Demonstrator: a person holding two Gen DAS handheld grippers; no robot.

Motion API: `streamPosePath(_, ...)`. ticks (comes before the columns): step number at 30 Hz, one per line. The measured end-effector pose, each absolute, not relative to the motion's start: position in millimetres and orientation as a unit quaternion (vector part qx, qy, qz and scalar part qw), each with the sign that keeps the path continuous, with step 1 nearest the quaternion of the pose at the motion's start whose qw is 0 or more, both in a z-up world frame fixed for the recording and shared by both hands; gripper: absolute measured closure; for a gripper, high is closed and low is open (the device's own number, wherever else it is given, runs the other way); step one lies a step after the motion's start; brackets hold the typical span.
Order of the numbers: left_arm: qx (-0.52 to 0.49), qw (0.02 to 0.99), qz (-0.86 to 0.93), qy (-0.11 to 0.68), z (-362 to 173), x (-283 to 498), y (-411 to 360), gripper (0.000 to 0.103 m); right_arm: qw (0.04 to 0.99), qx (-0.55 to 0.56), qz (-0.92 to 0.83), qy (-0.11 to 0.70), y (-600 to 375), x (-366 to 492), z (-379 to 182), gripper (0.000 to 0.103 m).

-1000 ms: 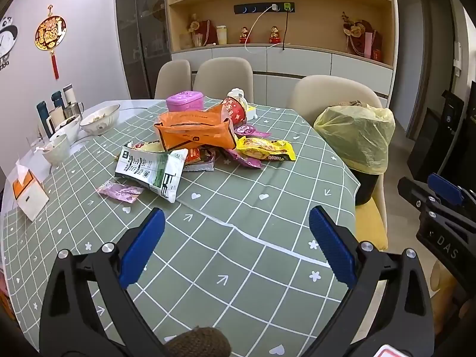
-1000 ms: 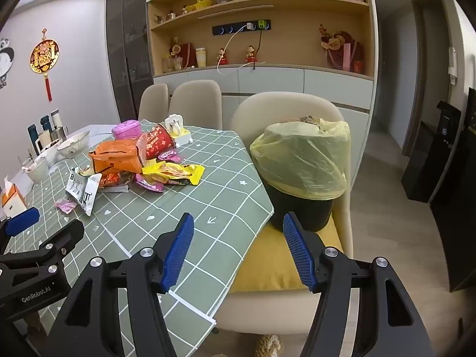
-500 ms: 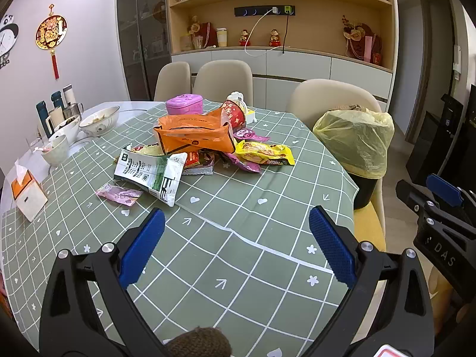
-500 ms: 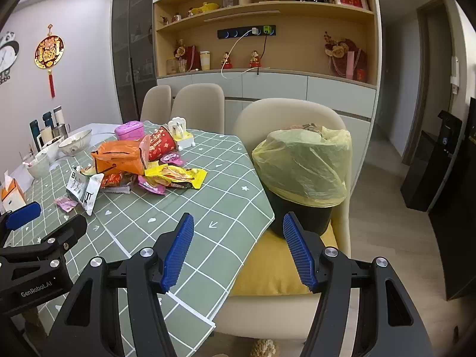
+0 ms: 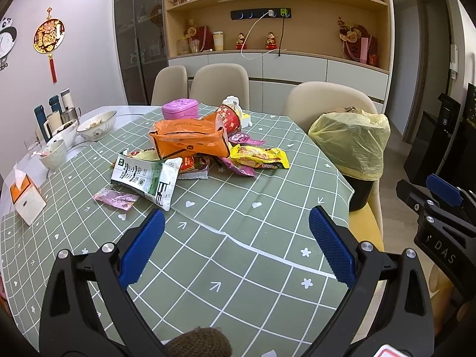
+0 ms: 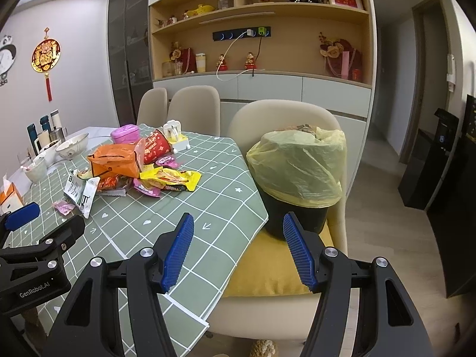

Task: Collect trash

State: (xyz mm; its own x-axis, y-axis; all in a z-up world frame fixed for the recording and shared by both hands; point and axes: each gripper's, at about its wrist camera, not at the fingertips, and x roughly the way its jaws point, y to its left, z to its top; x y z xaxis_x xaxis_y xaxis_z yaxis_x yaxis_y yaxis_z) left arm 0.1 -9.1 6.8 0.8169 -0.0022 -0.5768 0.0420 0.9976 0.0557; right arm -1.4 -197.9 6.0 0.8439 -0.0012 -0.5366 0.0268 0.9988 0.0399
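I read "GenRobot.AI" in white letters on the black body of my left gripper (image 6: 32,286), seen from the right wrist. From the left wrist, my right gripper (image 5: 443,255) shows "DAS" in pale letters on its black frame. The yellow snack wrapper (image 5: 261,157) carries upside-down lettering along its edge, too small for me to spell. The white-and-green packet (image 5: 145,178) has fine print I cannot make out.

The tablecloth (image 5: 238,255) under the left gripper (image 5: 236,250) looks smooth and faintly glossy, like plastic sheet. Ahead of it, the wrappers (image 5: 258,157) are shiny, crinkled foil and film. The bin liner (image 6: 297,166) beyond the right gripper (image 6: 238,250) is thin, wrinkled, translucent plastic; the cushion (image 6: 267,267) is matt cloth. The pads (image 6: 299,251) are ribbed.
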Motion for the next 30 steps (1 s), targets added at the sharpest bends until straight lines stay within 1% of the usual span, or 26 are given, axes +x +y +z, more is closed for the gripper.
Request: streamPosePath(30,0.028,0.954,-0.011,0.299,9.6,-1.2,-5.1,0.010,0.960,0.026,-0.016,0.277,-199.9,0.4,6.5,0.044)
